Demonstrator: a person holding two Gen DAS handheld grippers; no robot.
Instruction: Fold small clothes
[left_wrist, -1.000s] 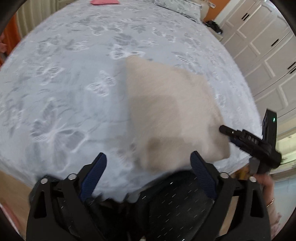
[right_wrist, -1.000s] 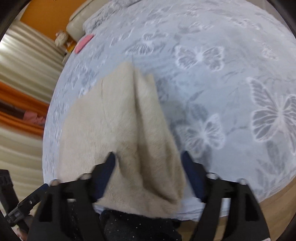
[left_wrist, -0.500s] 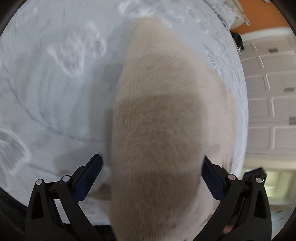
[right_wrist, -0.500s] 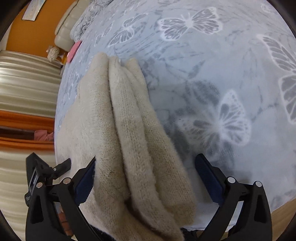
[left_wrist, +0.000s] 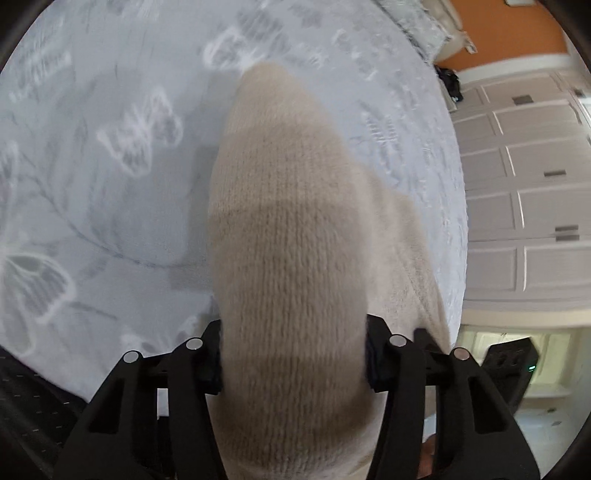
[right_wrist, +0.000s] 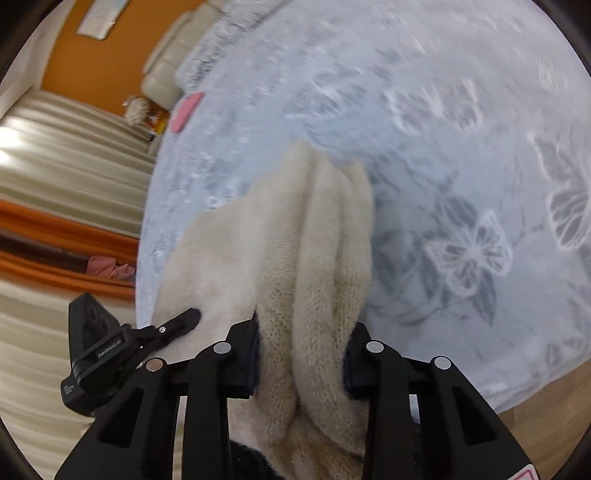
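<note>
Left wrist view: the left gripper (left_wrist: 293, 363) is seen clamped on a beige, fuzzy knitted garment (left_wrist: 291, 236), whose thick folded edge fills the whole gap between the two black fingers. Fine vertical knit ribs are visible on the wool, and a darker shaded band crosses it. The garment's long axis runs straight away from the claw, narrowing to a rounded end that points toward the far side of the pale blue-grey bedspread printed with white and grey butterflies (left_wrist: 110, 177), on which the rest of the cloth lies. Beyond the bedspread's right edge, white panelled wardrobe doors (left_wrist: 524, 206) with small dark handles are seen, and an orange wall (left_wrist: 517, 33) above them.

In the right wrist view, the right gripper (right_wrist: 301, 356) is likewise closed on the same garment (right_wrist: 295, 236), with several soft rolled layers bunched between its fingers. From there the folds run away from the claw to a blunt tip over the bedspread (right_wrist: 461, 129). Left of the garment, the black left gripper (right_wrist: 184, 321) is seen touching the cloth's edge; small white lettering on its body cannot be read. A pink flat item (right_wrist: 186, 110) lies near the bedspread's far left edge, with cream curtains (right_wrist: 62, 147) beyond.
</note>
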